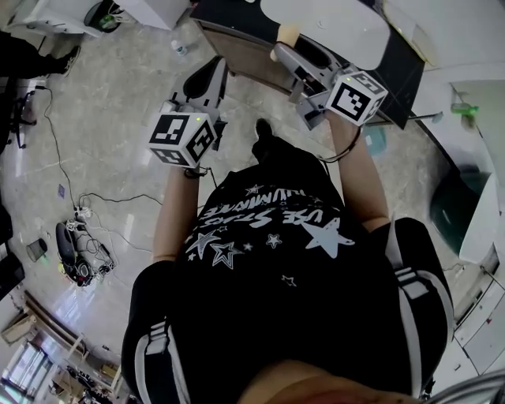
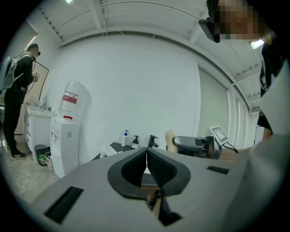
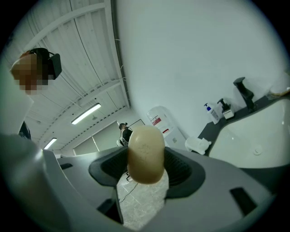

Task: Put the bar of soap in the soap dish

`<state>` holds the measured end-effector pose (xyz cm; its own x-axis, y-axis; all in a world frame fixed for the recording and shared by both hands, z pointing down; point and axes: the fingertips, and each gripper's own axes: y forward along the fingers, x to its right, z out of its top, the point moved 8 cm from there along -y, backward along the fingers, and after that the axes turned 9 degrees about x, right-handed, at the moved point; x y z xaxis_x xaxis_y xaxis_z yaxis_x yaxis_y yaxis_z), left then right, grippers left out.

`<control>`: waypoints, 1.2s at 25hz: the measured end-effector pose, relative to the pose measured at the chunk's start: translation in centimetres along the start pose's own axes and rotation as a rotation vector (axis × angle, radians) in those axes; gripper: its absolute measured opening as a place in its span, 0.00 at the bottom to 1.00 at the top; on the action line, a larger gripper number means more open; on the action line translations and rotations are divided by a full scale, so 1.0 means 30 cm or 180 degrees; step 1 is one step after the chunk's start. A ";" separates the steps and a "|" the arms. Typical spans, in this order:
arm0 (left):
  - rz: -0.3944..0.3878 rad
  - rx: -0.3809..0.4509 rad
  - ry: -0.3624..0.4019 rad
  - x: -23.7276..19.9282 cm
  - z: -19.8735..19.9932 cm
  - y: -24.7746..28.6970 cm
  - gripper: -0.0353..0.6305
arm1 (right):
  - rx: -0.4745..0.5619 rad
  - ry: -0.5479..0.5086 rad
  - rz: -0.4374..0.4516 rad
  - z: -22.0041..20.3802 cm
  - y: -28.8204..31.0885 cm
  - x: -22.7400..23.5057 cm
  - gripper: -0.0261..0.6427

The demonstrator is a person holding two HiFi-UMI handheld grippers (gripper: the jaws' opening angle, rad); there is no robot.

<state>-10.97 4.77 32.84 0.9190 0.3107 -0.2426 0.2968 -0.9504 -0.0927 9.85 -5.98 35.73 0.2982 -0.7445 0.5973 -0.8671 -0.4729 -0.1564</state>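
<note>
Right gripper point(image 3: 146, 159): fingers closed on the bar of soap point(image 3: 146, 152), pinching it across its narrow width
Soap's axis: the long axis runs up and down at the middle of the right gripper view, and the rounded top end stands clear above the fingers
Soap in the head view: a pale tip at the gripper's front end, near the top centre of the frame, at the edge of the dark table point(image 1: 233, 17)
Left gripper point(image 2: 146, 156): fingers shut together with nothing between them, held left of the right one
Table and basin: in the right gripper view the table point(image 3: 213, 129) and the white basin point(image 3: 247, 136) lie to the right of the soap, with the faucet point(image 3: 244, 93) and pump bottles point(image 3: 211, 112) beyond
Soap dish: I cannot pick it out in any view; a white lump point(image 3: 199, 145) sits on the table's near corner, but I cannot tell what it is
Coming move, as I judge it: the right hand alone carries the soap rightward over the table and lowers it flat once the dish is found
</note>
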 end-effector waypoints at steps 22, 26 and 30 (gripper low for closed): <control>0.0378 -0.0012 0.0140 -0.185 0.022 0.376 0.07 | -0.0157 0.0133 0.0279 0.170 0.314 0.365 0.43; 0.0399 -0.0013 0.0131 -0.211 0.027 0.396 0.07 | -0.0234 0.0119 0.0242 0.165 0.345 0.390 0.43; 0.0373 -0.0029 0.0108 -0.256 0.019 0.424 0.07 | -0.0259 0.0098 0.0221 0.154 0.378 0.401 0.43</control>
<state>-14.40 -9.69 32.98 0.9558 0.1970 -0.2184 0.1891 -0.9803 -0.0569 5.45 -22.49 37.51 0.2249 -0.7586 0.6115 -0.9152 -0.3798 -0.1346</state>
